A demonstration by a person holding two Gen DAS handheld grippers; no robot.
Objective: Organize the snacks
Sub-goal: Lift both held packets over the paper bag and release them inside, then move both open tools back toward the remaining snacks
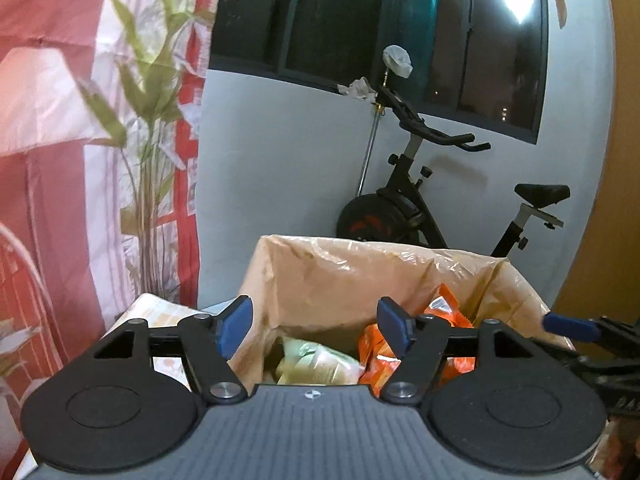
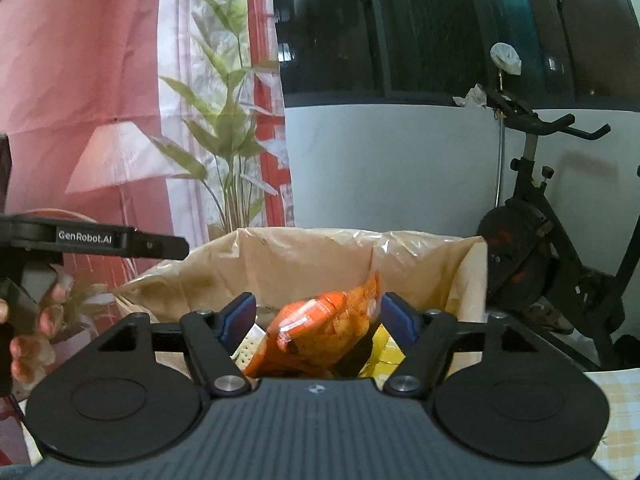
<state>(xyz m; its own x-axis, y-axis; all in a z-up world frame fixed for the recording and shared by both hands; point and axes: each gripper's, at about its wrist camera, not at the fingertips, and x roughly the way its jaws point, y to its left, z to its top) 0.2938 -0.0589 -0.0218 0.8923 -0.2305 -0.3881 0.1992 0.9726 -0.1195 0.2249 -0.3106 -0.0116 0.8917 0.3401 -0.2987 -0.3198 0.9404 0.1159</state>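
A box lined with a tan plastic bag (image 1: pixel 340 276) stands just ahead of both grippers. In the left wrist view it holds a pale green snack pack (image 1: pixel 316 364) and several orange packs (image 1: pixel 444 306). My left gripper (image 1: pixel 316 326) hovers open over the box mouth with nothing between its blue pads. In the right wrist view, an orange chip bag (image 2: pixel 320 332) lies tilted in the box (image 2: pixel 300 256), beside a yellow pack (image 2: pixel 384 354). My right gripper (image 2: pixel 318 320) is open; its pads flank the chip bag without pressing on it.
A black exercise bike (image 1: pixel 420 208) stands against the white wall behind the box. A leafy plant (image 2: pixel 228 152) and a pink curtain (image 2: pixel 80 80) are at the left. The left gripper's body (image 2: pixel 100 240) and a hand (image 2: pixel 36 320) show beside the box. A checkered cloth (image 2: pixel 616 396) covers the table.
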